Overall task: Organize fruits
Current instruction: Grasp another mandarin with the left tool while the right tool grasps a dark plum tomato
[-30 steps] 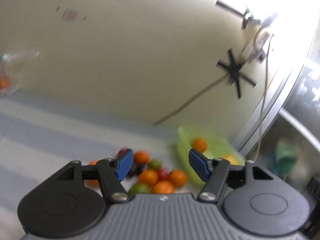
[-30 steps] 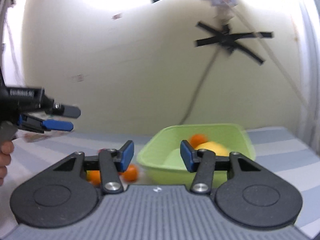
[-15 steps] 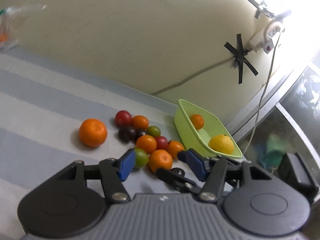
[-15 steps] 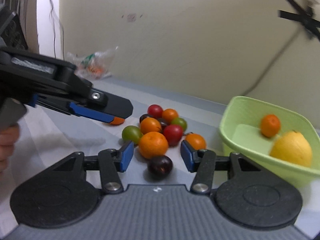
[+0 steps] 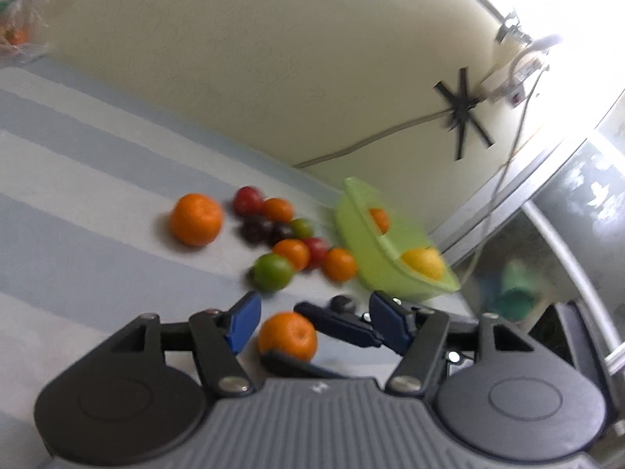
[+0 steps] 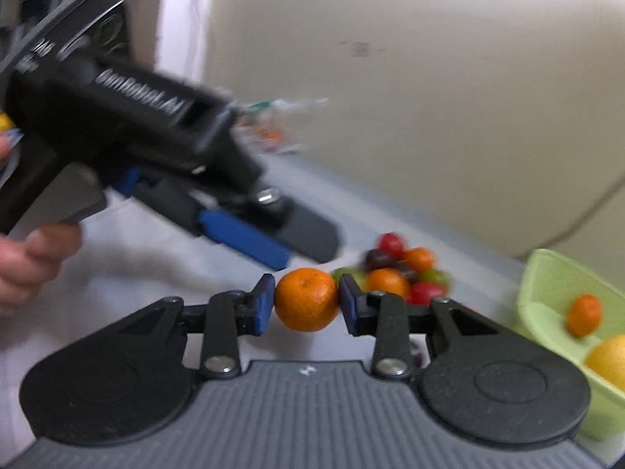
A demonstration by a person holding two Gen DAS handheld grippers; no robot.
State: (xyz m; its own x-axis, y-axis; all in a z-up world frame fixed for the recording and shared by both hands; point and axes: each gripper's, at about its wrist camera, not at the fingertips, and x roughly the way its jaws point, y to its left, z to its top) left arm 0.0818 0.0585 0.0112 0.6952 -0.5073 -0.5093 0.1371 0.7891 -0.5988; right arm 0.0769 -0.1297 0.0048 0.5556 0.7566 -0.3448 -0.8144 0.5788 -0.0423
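Jaws of right gripper (image 6: 305,305) clamped on mandarin (image 6: 306,299); left gripper (image 5: 314,318) jaws apart, w/ nothing between.

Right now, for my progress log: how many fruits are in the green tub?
2: a small orange deeper in the green tub, a yellow citrus at its near end. The right claw holds a mandarin outside it. More may be hidden.

Right gripper (image 6: 306,305): black linkage arms, blue pads (image 6: 265,305), silver pivot screws, grey ribbed base. Left gripper (image 5: 312,322): same build; white lettering on black housing. Left hand (image 6: 27,258): bare skin.
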